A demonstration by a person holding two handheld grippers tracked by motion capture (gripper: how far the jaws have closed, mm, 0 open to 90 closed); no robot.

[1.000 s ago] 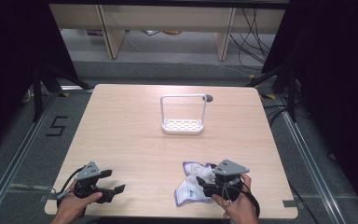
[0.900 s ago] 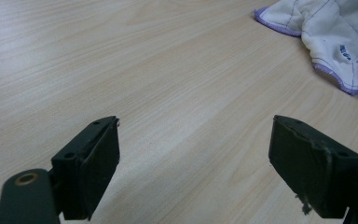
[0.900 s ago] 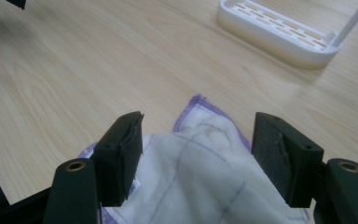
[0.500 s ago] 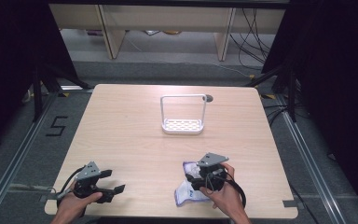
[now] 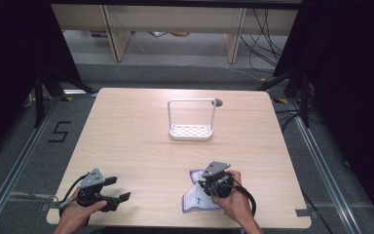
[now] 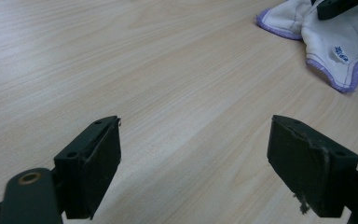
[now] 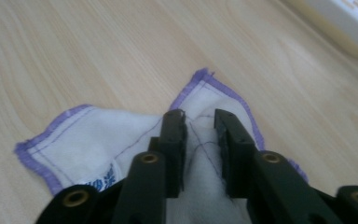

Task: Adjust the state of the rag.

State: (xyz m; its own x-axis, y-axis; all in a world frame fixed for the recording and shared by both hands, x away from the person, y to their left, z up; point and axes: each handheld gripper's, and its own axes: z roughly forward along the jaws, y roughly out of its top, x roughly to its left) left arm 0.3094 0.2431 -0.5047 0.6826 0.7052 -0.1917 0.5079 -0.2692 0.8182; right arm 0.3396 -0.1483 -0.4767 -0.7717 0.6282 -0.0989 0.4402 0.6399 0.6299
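A white cloth with a purple hem (image 5: pixel 193 201) lies crumpled near the table's front edge, right of centre. My right gripper (image 5: pixel 204 186) sits on top of it. In the right gripper view its jaws (image 7: pixel 199 119) have just been closing and now pinch a raised fold of the cloth (image 7: pixel 98 135) between the pads. My left gripper (image 5: pixel 117 188) rests at the front left with its jaws wide apart. In the left gripper view, bare wood lies between its jaws (image 6: pixel 193 158). The cloth (image 6: pixel 335 42) is far off at the upper right there.
A white wire-handled rack (image 5: pixel 191 130) stands upright at the middle of the wooden table (image 5: pixel 136 136), far from both grippers. Its edge (image 7: pixel 349 23) shows at the top right of the right gripper view. A dark round hole (image 5: pixel 218 102) sits near the far edge.
My right gripper slid left and down onto the cloth, and its jaws narrowed around a fold. The left gripper stayed where it was.
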